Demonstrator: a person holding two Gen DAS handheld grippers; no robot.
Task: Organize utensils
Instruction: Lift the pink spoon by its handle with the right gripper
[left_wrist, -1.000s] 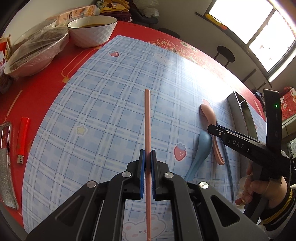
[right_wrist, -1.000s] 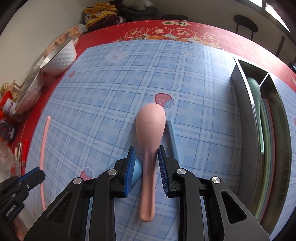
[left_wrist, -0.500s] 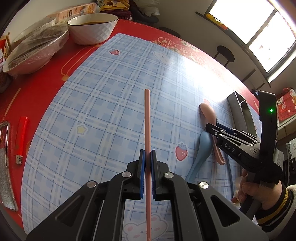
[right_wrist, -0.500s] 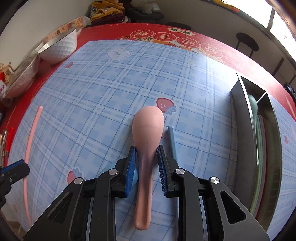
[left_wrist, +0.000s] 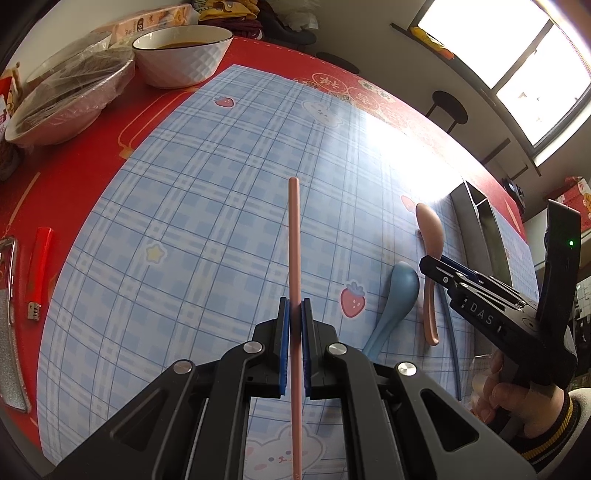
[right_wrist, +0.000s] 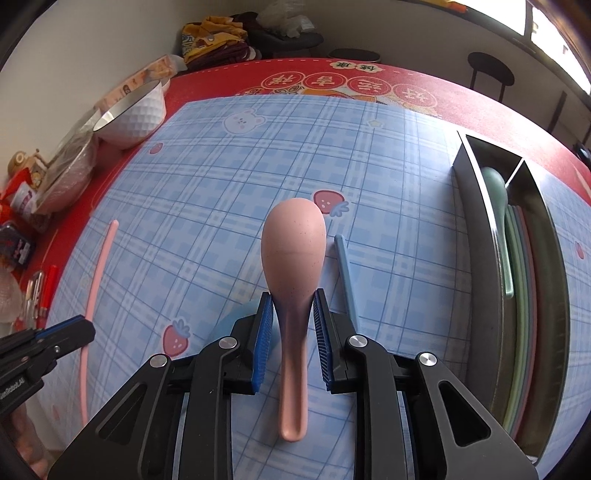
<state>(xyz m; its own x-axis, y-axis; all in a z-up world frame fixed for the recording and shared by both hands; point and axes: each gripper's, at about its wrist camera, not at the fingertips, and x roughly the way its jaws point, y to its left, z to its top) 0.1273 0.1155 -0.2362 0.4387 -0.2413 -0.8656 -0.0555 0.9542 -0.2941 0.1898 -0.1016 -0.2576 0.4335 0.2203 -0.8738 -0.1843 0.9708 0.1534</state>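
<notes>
My left gripper (left_wrist: 294, 306) is shut on a pink chopstick (left_wrist: 294, 240), which points away from me over the blue checked mat. My right gripper (right_wrist: 293, 299) is shut on the neck of a pink spoon (right_wrist: 293, 240), its pads pressing both sides. In the left wrist view the same right gripper (left_wrist: 424, 263) holds that pink spoon (left_wrist: 428, 229) low over the mat. A blue spoon (left_wrist: 400, 291) lies just left of it and a blue chopstick (right_wrist: 345, 266) just right. The metal organizer tray (right_wrist: 476, 206) on the right holds a green spoon (right_wrist: 498, 206) and several chopsticks.
A white bowl (left_wrist: 183, 55) and a film-covered dish (left_wrist: 70, 96) stand at the far left on the red tablecloth. A red lighter (left_wrist: 38, 266) lies by the left edge. A person's hand (left_wrist: 517, 402) grips the right tool. My left gripper (right_wrist: 83, 325) shows at lower left.
The right gripper's pads have closed the small gap onto the pink spoon's neck, and the spoon has turned slightly with it. The left gripper and its chopstick have stayed put.
</notes>
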